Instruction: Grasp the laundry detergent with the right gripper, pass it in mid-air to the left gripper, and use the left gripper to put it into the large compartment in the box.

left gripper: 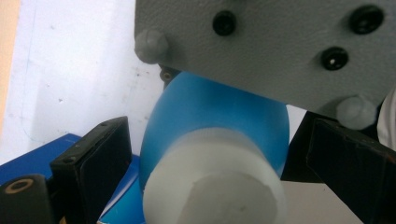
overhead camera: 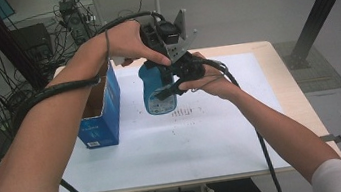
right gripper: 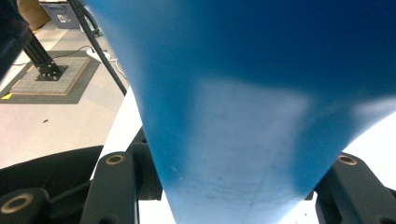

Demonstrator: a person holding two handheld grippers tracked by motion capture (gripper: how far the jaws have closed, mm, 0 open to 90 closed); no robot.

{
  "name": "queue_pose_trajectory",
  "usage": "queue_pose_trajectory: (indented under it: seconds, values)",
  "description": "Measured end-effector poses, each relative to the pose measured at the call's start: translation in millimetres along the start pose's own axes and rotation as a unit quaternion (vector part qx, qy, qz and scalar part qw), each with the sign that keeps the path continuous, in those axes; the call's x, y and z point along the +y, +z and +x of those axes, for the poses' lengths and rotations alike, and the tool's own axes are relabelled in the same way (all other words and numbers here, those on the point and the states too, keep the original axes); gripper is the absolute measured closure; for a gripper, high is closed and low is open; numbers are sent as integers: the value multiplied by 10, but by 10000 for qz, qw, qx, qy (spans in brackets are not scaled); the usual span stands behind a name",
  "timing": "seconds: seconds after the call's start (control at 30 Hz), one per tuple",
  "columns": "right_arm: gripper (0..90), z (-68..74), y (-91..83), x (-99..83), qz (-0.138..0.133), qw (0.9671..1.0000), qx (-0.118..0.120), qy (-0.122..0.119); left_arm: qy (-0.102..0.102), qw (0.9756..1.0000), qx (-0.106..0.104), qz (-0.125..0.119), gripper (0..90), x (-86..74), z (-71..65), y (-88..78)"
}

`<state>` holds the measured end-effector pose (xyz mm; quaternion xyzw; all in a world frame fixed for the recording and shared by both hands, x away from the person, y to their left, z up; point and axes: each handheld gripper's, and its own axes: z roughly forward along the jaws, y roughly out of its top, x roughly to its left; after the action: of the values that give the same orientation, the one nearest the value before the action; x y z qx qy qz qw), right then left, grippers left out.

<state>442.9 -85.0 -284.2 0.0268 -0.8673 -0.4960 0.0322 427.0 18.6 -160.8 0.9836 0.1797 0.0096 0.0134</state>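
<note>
Table (overhead camera: 291,104): light wood top, largely covered by a white sheet (overhead camera: 175,146) bearing small dark marks near its middle. Blue cardboard box (overhead camera: 102,110), top flaps open, stood upright at the sheet's left edge.

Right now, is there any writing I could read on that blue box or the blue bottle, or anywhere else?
None can be read.
Blue box: a white label patch low on its front, print too small to read.
Blue bottle: pale markings on its label, too blurred to read; up close its side and white cap show no lettering.
White table cover: small dark marks, not legible as text.
</note>
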Motion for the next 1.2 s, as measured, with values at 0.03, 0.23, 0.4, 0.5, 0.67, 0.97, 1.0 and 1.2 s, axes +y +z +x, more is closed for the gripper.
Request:
queue_pose_trajectory:
  seconds: [0.03, 0.23, 0.4, 0.5, 0.67, 0.97, 1.0, 1.2]
  values:
    - [443, 0, -1, 0, -5, 10000, 1, 8, 1, 10000, 8, 7, 71, 0, 0, 2]
    - [443, 4, -10, -2, 18, 10000, -6, 13, 13, 10000, 5, 19, 71, 9, -1, 16]
    - [443, 1, -23, -3, 13, 10000, -16, 17, 37, 10000, 8, 40, 71, 27, -3, 13]
    - [443, -2, -27, -6, 23, 10000, -46, 6, 34, 10000, 19, 25, 71, 30, -3, 11]
    - [443, -1, -32, -7, 39, 10000, -41, 21, 41, 10000, 15, 29, 71, 30, -7, 7]
    - [443, 4, -39, -8, 59, 9999, -37, 81, 45, 10000, 27, 36, 72, 31, -15, -7]
    - [442, 4, -41, -7, 52, 9999, -41, 84, 43, 10000, 33, 24, 72, 29, -16, -5]
    - [443, 10, -39, -2, 39, 10000, -33, 47, 47, 10000, 20, 63, 73, 24, -17, 11]
